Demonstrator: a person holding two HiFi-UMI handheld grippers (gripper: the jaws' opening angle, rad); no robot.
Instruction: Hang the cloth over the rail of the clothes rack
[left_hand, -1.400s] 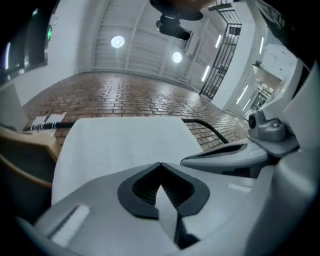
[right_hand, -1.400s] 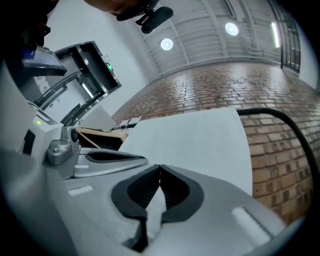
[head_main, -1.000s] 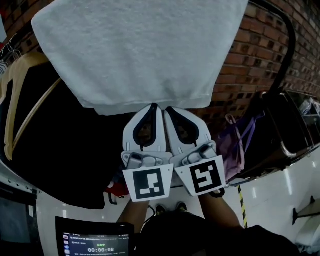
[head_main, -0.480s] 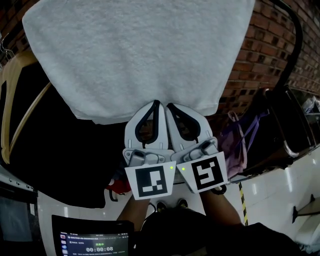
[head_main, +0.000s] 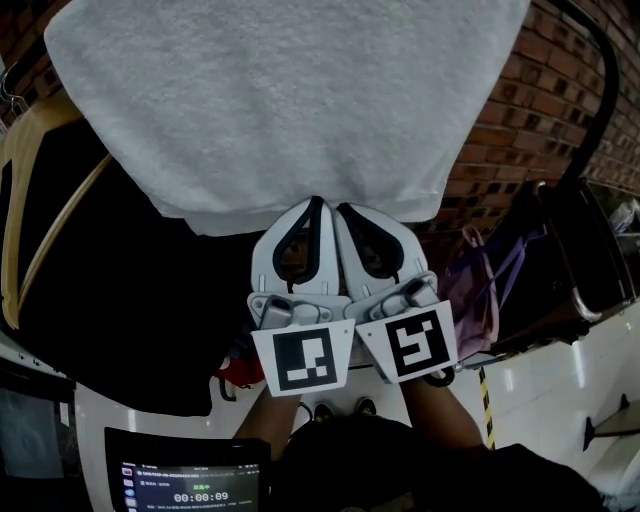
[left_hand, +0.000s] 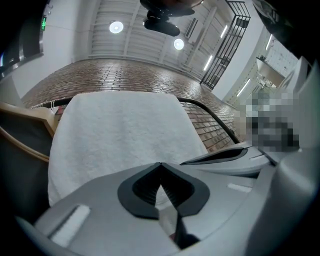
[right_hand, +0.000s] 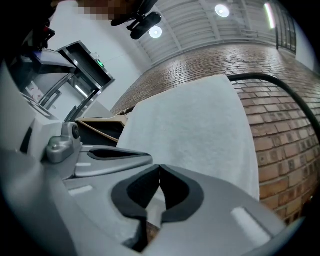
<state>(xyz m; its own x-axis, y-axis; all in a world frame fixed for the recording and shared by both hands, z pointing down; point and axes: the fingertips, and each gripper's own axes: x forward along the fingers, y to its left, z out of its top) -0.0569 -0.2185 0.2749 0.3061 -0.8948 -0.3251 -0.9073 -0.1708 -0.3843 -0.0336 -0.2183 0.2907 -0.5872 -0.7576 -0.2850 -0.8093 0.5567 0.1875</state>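
A white terry cloth (head_main: 290, 100) hangs draped over the black rail (head_main: 590, 90) of the clothes rack, its lower hem facing me. Both grippers stand side by side just under that hem. My left gripper (head_main: 317, 203) is shut, its tips nipping the hem. My right gripper (head_main: 342, 208) is shut the same way right beside it. In the left gripper view the cloth (left_hand: 120, 135) fills the space beyond the closed tips (left_hand: 160, 164), and the rail (left_hand: 210, 112) runs off to the right. The right gripper view shows the cloth (right_hand: 195, 130) past its closed tips (right_hand: 160, 166).
A wooden hanger (head_main: 30, 200) with a black garment (head_main: 120, 300) hangs at the left on the same rack. A purple bag (head_main: 475, 290) hangs at the right. A brick wall (head_main: 530, 130) stands behind. A tablet (head_main: 185, 485) sits low near my body.
The cloth has come nearer and shows larger in the head view. Both grippers stay shut at its hem and have shifted slightly up and right.
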